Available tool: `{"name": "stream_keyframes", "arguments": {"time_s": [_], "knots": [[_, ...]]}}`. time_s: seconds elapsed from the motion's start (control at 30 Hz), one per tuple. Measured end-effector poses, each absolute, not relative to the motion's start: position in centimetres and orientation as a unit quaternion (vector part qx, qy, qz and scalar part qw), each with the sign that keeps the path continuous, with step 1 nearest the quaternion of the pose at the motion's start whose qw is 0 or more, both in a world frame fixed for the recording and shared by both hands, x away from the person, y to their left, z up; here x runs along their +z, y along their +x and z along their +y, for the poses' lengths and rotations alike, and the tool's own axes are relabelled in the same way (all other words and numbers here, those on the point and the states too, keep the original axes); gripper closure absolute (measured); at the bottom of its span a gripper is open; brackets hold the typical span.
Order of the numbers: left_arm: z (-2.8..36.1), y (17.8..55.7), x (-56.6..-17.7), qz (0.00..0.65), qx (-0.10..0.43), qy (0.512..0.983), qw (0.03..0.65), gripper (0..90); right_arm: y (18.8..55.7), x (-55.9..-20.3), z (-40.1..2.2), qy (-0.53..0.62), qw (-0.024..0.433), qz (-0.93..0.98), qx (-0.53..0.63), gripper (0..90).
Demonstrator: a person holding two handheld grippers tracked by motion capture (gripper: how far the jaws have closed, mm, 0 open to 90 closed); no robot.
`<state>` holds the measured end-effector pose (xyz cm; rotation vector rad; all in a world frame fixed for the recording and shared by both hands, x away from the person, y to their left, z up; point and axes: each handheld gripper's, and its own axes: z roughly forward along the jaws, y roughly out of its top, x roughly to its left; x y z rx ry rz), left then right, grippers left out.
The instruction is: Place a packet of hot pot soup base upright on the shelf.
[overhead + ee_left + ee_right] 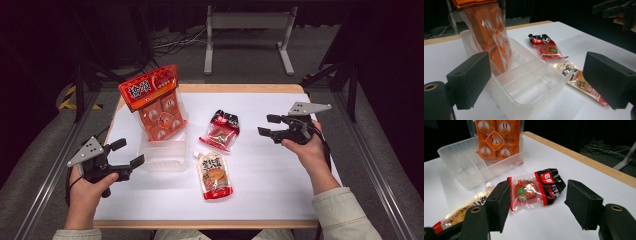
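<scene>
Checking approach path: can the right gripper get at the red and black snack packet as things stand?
Probably yes. The right gripper is open, its jaws pointing at the red and black snack packet, which lies flat on the white table with bare surface between them. The spouted pouch and clear bin sit off to the side.

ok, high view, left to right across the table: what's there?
left gripper → clear bin with the orange pack standing in it → spout pouch → red snack packet → right gripper. Pouch and packet overlap sideways, so their order is loose.
</scene>
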<state>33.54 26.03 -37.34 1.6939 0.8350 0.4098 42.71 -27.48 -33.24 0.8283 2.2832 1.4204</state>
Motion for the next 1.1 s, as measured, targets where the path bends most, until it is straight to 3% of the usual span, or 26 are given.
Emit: {"name": "stream_keyframes", "arguments": {"time_s": [0.33,1.1], "knots": [[25.6,32.7,-37.5,0.318,0.166,0.744,0.564,8.5,45.9,-35.3,-25.8,0.313,0.151,0.793,0.501,37.0],[24.6,33.0,-37.7,0.306,0.154,0.751,0.565,8.9,51.0,-40.3,-24.1,0.385,0.113,0.777,0.486,36.1]]}}
